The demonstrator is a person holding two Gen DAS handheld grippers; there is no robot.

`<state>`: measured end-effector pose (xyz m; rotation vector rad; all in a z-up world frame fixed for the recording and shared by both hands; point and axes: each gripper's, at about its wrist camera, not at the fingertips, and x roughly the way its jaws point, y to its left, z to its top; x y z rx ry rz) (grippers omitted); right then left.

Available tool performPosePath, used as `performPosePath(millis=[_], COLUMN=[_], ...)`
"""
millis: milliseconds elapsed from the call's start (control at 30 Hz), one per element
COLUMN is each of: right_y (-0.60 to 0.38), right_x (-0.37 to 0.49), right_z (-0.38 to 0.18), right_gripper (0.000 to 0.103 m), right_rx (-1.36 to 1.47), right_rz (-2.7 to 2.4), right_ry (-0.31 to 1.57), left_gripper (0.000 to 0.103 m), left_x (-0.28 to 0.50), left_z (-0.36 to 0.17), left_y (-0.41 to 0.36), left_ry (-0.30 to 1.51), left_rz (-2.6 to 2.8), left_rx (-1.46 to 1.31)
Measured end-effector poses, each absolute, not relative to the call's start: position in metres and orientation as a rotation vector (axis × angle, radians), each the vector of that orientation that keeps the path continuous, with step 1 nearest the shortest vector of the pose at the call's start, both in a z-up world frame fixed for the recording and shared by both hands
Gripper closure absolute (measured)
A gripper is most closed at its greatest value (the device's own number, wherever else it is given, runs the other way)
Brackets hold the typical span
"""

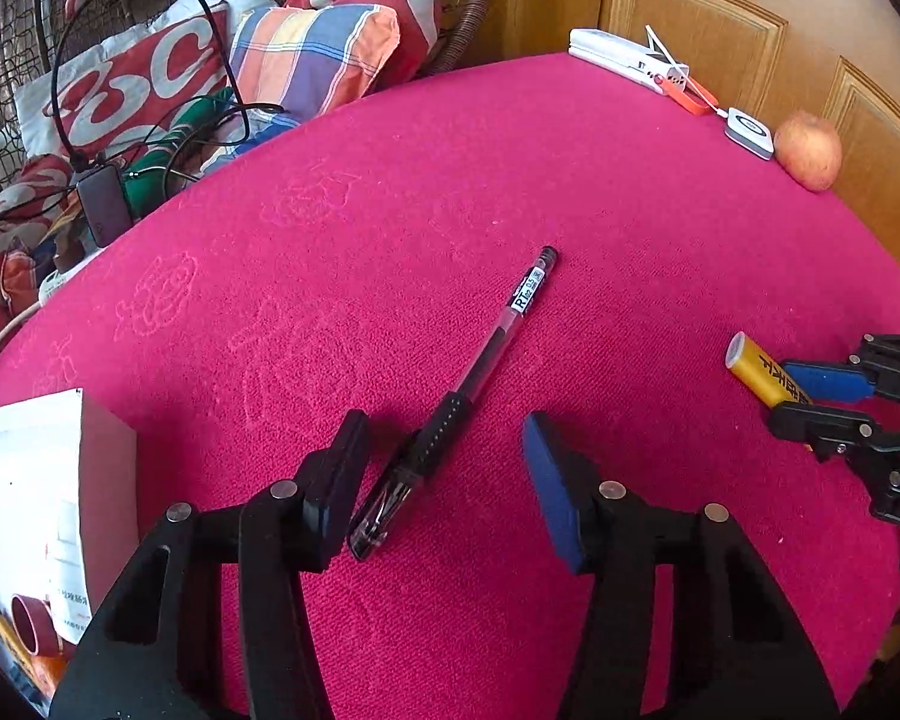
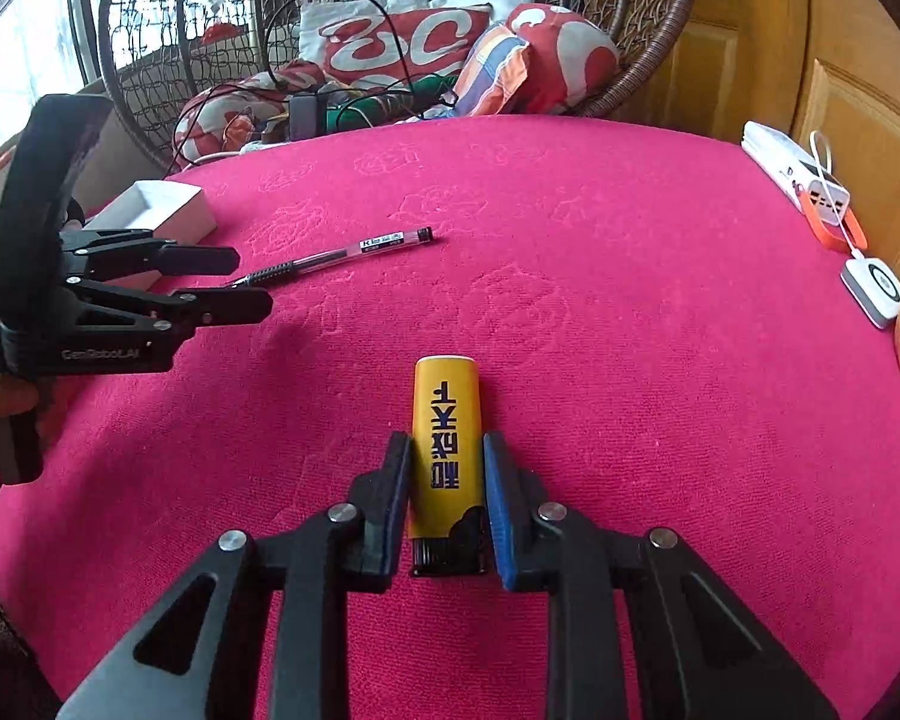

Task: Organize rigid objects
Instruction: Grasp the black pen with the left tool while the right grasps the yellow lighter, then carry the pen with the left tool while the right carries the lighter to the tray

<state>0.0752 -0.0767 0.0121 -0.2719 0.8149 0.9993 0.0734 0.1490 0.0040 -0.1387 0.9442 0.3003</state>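
Note:
A black gel pen [image 1: 480,354] lies slantwise on the red tablecloth [image 1: 330,240]. Its capped end reaches in between the fingers of my left gripper [image 1: 444,426], closer to the left finger; the pads stand apart and do not press it, so this gripper is open. In the right wrist view the same pen [image 2: 342,249] lies just beyond the left gripper [image 2: 252,283]. My right gripper [image 2: 445,438] is shut on a yellow lighter [image 2: 444,396] that lies flat on the cloth, black head towards the camera. From the left wrist view, lighter [image 1: 750,366] and right gripper [image 1: 804,399] show at the right edge.
A white open box [image 1: 24,480] with small items stands at the table's left edge. At the far right are a white power bank [image 1: 624,57], a small white-grey device [image 1: 750,132] and an apple [image 1: 807,150]. Behind the table: a wicker chair [image 2: 642,30] with cushions and cables.

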Motion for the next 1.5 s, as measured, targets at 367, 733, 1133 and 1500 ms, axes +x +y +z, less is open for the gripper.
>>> performPosePath(millis=[367, 733, 1133, 1500], right_y=[-0.083, -0.113, -0.112, -0.078], right_x=[0.083, 0.060, 0.022, -0.007], right_z=[0.011, 0.040, 0.091, 0.111], right_gripper=[0.080, 0.080, 0.080, 0.080], right_rx=[-0.141, 0.040, 0.102, 0.029], right_rz=[1.031, 1.048, 1.098, 1.144], right_ry=[0.860, 0.759, 0.605, 0.570], left_gripper=[0.094, 0.094, 0.094, 0.094], left_x=[0.072, 0.006, -0.053, -0.101], left_z=[0.006, 0.049, 0.105, 0.109], left_y=[0.131, 0.093, 0.070, 0.103], left_ry=[0.927, 0.688, 0.527, 0.468], left_rz=[0.240, 0.309, 0.393, 0.488], left_rx=[-0.110, -0.178, -0.120, -0.178])
